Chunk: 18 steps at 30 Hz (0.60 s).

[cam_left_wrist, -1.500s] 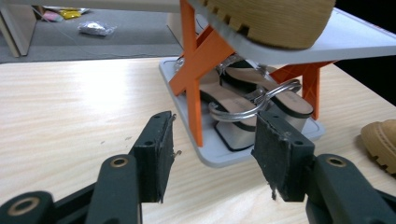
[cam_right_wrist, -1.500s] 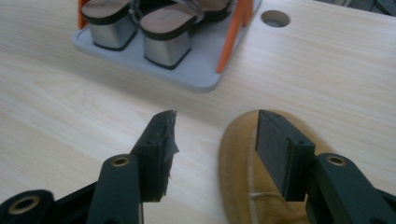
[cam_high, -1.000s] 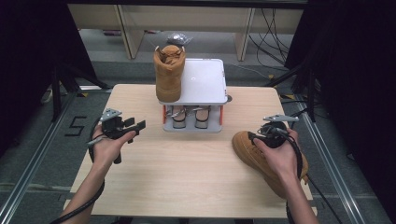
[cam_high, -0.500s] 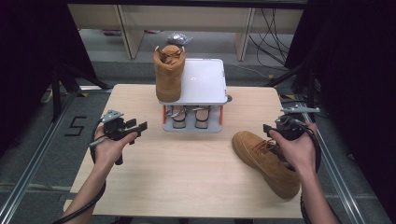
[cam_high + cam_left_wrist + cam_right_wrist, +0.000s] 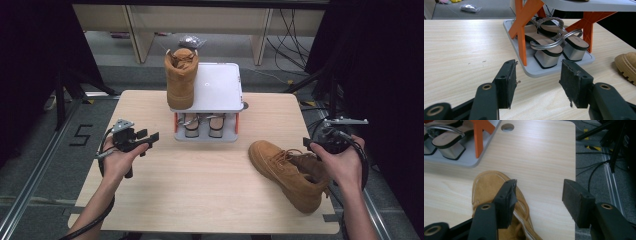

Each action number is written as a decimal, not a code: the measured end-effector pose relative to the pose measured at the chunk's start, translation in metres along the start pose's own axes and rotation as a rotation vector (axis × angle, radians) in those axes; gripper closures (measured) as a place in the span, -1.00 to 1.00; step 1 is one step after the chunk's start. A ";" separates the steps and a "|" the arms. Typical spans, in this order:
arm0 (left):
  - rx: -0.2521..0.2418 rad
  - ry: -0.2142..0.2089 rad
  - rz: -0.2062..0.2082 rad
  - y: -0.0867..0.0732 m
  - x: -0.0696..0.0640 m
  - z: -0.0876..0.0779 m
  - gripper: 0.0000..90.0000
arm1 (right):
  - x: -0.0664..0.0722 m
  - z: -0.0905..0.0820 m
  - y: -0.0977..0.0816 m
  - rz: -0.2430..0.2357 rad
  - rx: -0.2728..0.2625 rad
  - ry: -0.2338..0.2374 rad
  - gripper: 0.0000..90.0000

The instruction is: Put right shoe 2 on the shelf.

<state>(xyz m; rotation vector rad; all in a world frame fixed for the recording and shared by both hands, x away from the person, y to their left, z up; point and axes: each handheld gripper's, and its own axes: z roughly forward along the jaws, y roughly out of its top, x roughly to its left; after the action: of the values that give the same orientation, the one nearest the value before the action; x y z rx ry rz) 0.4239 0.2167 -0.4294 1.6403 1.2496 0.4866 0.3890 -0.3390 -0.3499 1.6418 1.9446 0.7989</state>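
Observation:
A tan boot (image 5: 280, 167) lies on the table at the right, its toe toward the rack; the right gripper view shows its laced top (image 5: 486, 190). My right gripper (image 5: 309, 144) hovers by the boot's ankle end, open. Its jaws (image 5: 539, 188) have just been opening, with bare table between them. A second tan boot (image 5: 180, 80) stands upright on the top shelf of a small grey rack (image 5: 222, 85). My left gripper (image 5: 150, 137) is held open at the table's left, its jaws (image 5: 537, 75) empty and facing the rack.
A pair of silver block-heel sandals (image 5: 549, 42) sits on the rack's lower tray (image 5: 534, 71) between orange legs (image 5: 522, 27). The wooden table (image 5: 200, 190) has a round hole (image 5: 507, 127) near the rack. Cables and dark stands lie off the right edge (image 5: 599, 167).
My right hand has moved right and slightly up, off the lying boot to its ankle end. The boot lies where it was. The left hand has kept still.

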 end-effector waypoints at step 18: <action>-0.011 -0.005 -0.004 -0.002 -0.002 -0.005 0.01 | -0.016 0.001 -0.006 -0.034 0.116 0.075 -0.01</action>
<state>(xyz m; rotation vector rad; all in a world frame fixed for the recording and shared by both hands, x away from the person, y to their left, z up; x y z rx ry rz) 0.4182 0.2170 -0.4281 1.6287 1.2439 0.4860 0.3887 -0.3552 -0.3551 1.6618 2.1011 0.7564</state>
